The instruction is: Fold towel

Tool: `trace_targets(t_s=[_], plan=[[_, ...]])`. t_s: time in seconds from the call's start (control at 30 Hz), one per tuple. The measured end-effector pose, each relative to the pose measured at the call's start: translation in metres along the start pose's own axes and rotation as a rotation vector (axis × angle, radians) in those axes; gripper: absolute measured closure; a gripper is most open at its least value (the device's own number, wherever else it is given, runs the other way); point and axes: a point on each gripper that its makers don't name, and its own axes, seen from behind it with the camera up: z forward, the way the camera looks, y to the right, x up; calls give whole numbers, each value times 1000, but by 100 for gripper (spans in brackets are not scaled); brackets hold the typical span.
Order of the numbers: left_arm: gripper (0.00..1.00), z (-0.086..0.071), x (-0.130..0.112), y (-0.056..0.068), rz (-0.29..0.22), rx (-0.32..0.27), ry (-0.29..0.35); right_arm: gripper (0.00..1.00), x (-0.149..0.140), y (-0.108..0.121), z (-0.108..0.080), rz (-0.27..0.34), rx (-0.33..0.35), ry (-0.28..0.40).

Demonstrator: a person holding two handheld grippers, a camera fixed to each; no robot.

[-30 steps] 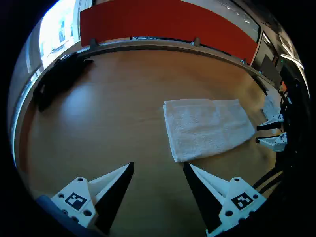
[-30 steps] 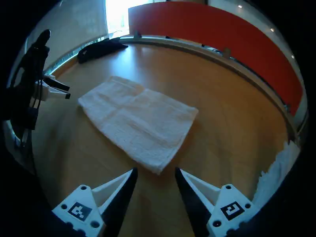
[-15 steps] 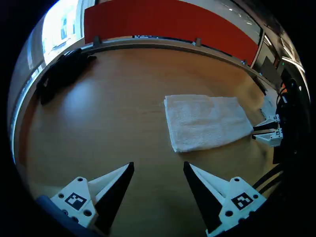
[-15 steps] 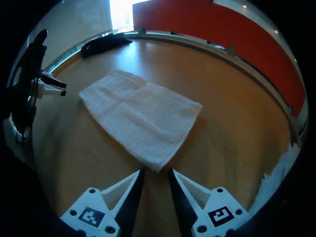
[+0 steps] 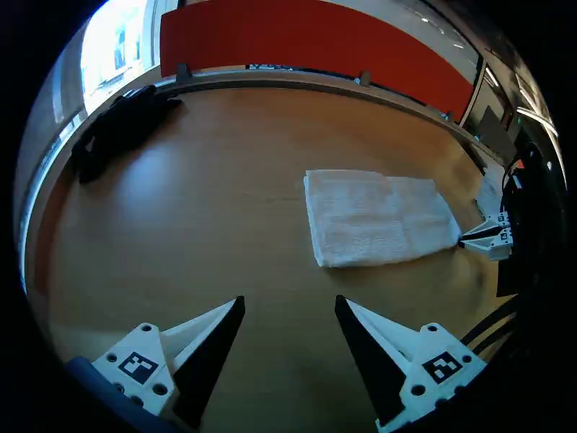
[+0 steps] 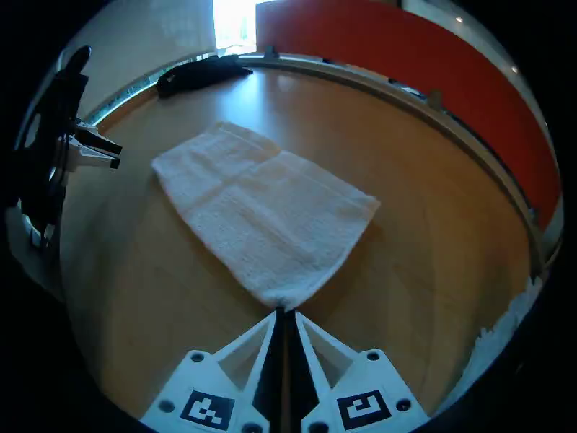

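- The towel [image 6: 263,213] lies flat on the wooden table [image 5: 180,216], roughly mid-table, in a neat rectangle; it looks doubled over already, with a thick rounded edge and a step where one layer ends, so at least one fold seems done
- The right gripper [image 6: 285,316] has its tongs drawn together on the towel's near corner; the white tip of the cloth runs right into them, so this reads as a pinch on that corner
- The left gripper [image 5: 289,299] hangs over bare wood with its tongs wide apart and nothing between them, well short of the towel
- What is left, by the look of it: lifting that corner and carrying it across for another fold; the left side has no grip yet
- The right gripper view gives the pinch up close, plus a second white cloth [image 6: 505,325] at the table's far edge; the left gripper view gives the towel's whole outline from the side, and the far-off right gripper touching its end; both catch the black bundle [image 5: 119,130] and the red panel [image 5: 310,43]
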Motion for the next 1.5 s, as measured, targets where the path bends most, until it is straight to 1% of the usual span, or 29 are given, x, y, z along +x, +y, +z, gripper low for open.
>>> trace_targets(t_s=[0.17, 0.37, 0.57, 0.7, 0.87, 1.07, 1.17, 1.3, 1.5], plan=[[7, -3, -1, 1, -6, -2, 4, 98, 9, 1, -5, -13, -16, 18], [7, -7, 0, 0, -11, -2, 11, 98, 31, 3, -16, -41, -30, 46], [7, -12, -1, -3, -20, -3, 17, 98, 65, -1, -27, -95, -31, 82], [7, -16, -3, -6, -28, 0, 20, 98, 92, -5, -31, -134, -28, 114], [7, -18, -6, -7, -49, -4, 23, 98, 123, -12, -30, -185, -24, 144], [7, -20, -9, -6, -60, -8, 27, 98, 156, -26, -27, -240, -5, 172], [7, -21, -10, -6, -63, -11, 28, 98, 165, -33, -24, -255, 7, 178], [7, -24, -11, -6, -72, -17, 28, 98, 171, -40, -21, -265, 19, 179], [7, -31, -14, -12, -93, -14, 33, 98, 180, -52, -14, -294, 43, 178]])
